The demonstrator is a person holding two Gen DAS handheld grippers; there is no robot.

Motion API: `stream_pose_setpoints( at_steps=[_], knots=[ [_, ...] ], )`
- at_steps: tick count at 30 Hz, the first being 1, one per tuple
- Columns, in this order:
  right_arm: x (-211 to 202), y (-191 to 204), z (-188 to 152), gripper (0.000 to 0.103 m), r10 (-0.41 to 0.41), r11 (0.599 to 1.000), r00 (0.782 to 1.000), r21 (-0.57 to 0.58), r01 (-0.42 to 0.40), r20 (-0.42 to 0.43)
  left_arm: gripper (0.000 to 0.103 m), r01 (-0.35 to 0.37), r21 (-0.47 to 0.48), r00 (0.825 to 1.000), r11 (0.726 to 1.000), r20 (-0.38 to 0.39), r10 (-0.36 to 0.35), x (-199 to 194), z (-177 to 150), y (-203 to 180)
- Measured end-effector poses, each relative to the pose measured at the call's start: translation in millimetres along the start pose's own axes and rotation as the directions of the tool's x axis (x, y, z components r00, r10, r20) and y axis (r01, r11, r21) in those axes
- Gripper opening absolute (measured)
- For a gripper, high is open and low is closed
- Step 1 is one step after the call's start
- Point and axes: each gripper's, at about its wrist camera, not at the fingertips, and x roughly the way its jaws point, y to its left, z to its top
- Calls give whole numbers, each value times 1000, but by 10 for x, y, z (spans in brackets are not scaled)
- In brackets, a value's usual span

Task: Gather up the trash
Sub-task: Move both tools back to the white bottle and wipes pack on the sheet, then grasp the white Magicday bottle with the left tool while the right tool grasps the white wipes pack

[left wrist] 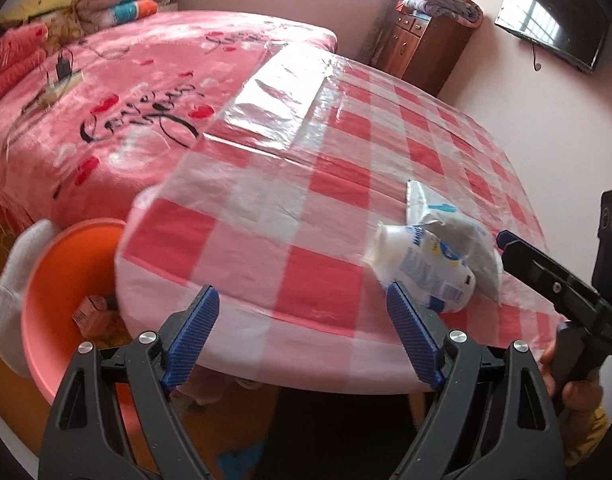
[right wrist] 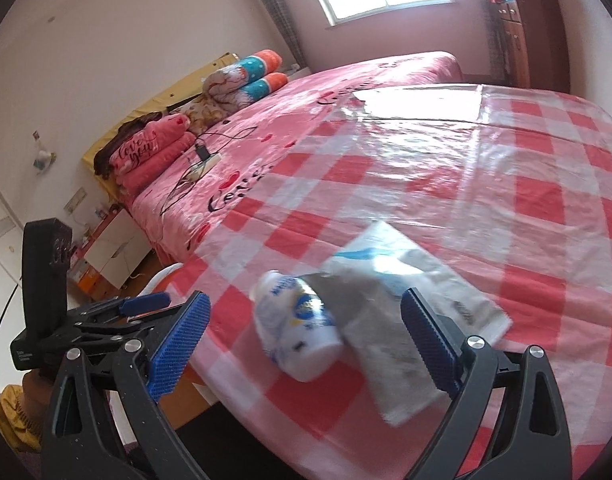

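Surface: checked tablecloth (right wrist: 525,200), bedroom behind.
Bottle (right wrist: 298,328): lain toward 11 o'clock, framed by right gripper (right wrist: 302,344), the nearer.
Tools: both spread wide, nothing held; left gripper (left wrist: 302,336).

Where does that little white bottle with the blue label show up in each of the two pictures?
Left wrist view: the white bottle lies on its side at lower right, near the table edge, just beyond the left tool's right finger.
Right wrist view: the bottle lies lower centre, between the right tool's open fingers.
Shared landmark: the silver wrapper touching the bottle on the checked tablecloth.
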Motion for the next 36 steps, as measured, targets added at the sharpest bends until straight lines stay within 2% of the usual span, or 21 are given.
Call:
stream_pose_setpoints(
  at_steps=[4,9,15,21,30,33,34,36],
  knots=[
    [-96,-196,12,95,-25,999,1000,24,25,9,86,77,-47,997,996,-28,-79,19,-50,-82],
    [-267,-441,5,95,-69,996,997,60,67,26,86,162,-39,982,986,-90,-165,119,-117,-359],
    [-473,-674,-52,95,-118,990,992,85,113,51,86,188,-50,973,981,-125,-192,288,-65,-597],
    [-547,-893,-156,95,-128,985,991,121,121,46,86,162,-97,974,982,-142,-175,492,31,-711],
    [-611,-1094,-241,95,-130,981,990,152,122,48,86,104,-52,987,993,-118,-109,669,189,-924],
    [-620,-1109,-238,95,-131,982,990,141,123,49,78,66,-8,992,998,-110,-66,712,223,-1003],
    [-613,-1103,-233,95,-129,983,991,135,122,47,71,53,4,993,999,-108,-52,723,235,-1024],
    [-584,-1088,-225,95,-118,986,992,122,113,36,68,56,5,992,998,-109,-56,725,244,-1025]
  ],
)
